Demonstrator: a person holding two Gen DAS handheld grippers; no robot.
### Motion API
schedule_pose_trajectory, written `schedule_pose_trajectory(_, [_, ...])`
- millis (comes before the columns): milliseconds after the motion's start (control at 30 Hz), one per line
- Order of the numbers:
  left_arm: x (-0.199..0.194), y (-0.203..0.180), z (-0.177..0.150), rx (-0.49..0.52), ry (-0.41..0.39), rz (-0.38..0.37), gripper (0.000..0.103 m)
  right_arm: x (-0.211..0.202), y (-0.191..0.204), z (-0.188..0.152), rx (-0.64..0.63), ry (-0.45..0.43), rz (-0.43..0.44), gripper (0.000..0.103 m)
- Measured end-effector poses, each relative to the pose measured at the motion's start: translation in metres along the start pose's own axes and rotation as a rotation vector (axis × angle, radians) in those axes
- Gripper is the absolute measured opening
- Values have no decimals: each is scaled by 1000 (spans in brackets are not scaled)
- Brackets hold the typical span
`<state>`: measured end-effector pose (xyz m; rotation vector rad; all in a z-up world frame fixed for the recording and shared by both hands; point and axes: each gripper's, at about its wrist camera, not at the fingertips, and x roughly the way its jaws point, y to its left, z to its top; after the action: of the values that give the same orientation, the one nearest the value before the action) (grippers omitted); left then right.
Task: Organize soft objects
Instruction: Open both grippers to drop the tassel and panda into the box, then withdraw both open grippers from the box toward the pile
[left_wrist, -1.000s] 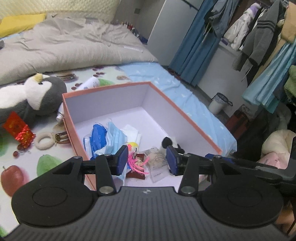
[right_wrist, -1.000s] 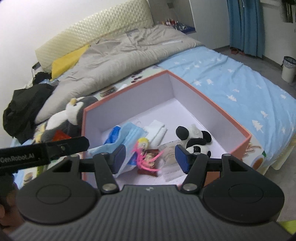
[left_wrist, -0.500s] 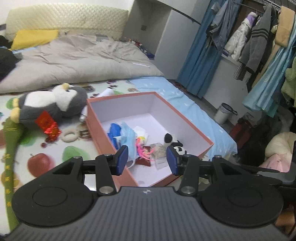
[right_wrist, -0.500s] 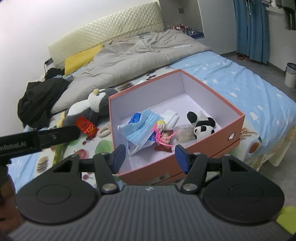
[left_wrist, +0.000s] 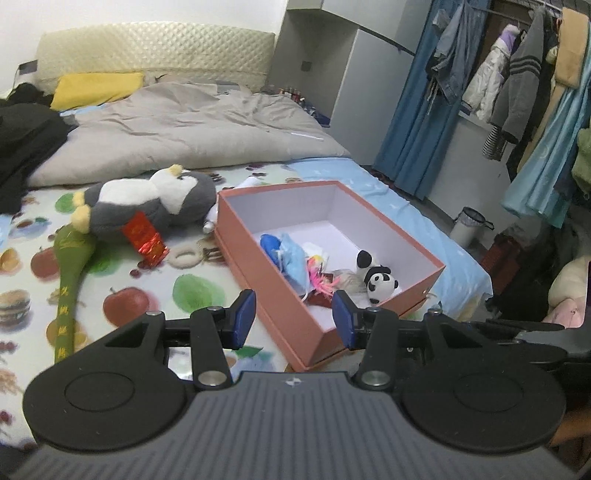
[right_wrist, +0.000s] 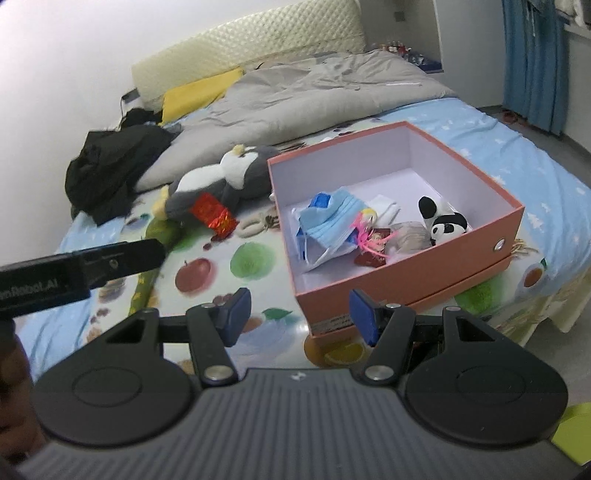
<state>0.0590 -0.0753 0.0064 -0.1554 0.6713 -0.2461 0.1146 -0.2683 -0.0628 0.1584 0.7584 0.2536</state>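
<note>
Both tools have pulled well back from the box within the last second: the left tool (left_wrist: 293, 319) and the right tool (right_wrist: 300, 316), each with its blue pads spread wide and nothing between them, now hang off the foot edge of the bed, where a second ago they were right over the box's contents. That retreat suggests the drop into the box is done and the next soft thing has to be chosen.

Going left to right across the fruit-print bed sheet (left_wrist: 33, 254): a long green plush (left_wrist: 68, 273) lies along the left side, its top end under the grey penguin plush (left_wrist: 147, 206), which lies on its side just left of the box with a red foil packet (left_wrist: 146, 236) against its belly. A pale ring (left_wrist: 186, 256) sits on the sheet between the packet and the box wall. These have not moved.

The orange box (left_wrist: 280, 295) stands near the foot corner of the bed. Inside, against its near wall, are blue face masks (right_wrist: 328, 221), a small pink-haired doll (right_wrist: 365, 230) and, at the right end, a little panda plush (right_wrist: 445, 225).

Judging by this, the penguin and the green plush are the obvious soft things left out; the penguin looks bulky for open jaws this size, so a pinch on a limb or fold may serve better.
</note>
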Motion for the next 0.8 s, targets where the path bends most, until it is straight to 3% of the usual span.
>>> schedule_pose_trajectory(167, [-16,17,-21,-66,-16,25,52,-4,20,-10,-32,3,37,62])
schedule_pose_trajectory(300, [-31,32,-36,-107,-30,65,59,-3,40,-18,-61,0,82,62])
schedule_pose_trajectory(567, [-49,60,-53,-121,-49,168,62,0,70,-32,-141,-16,136,62])
schedule_pose_trajectory(800, [-34,74,-61,-159,-47,162,62,18,72,-44,-173,-34,150,62])
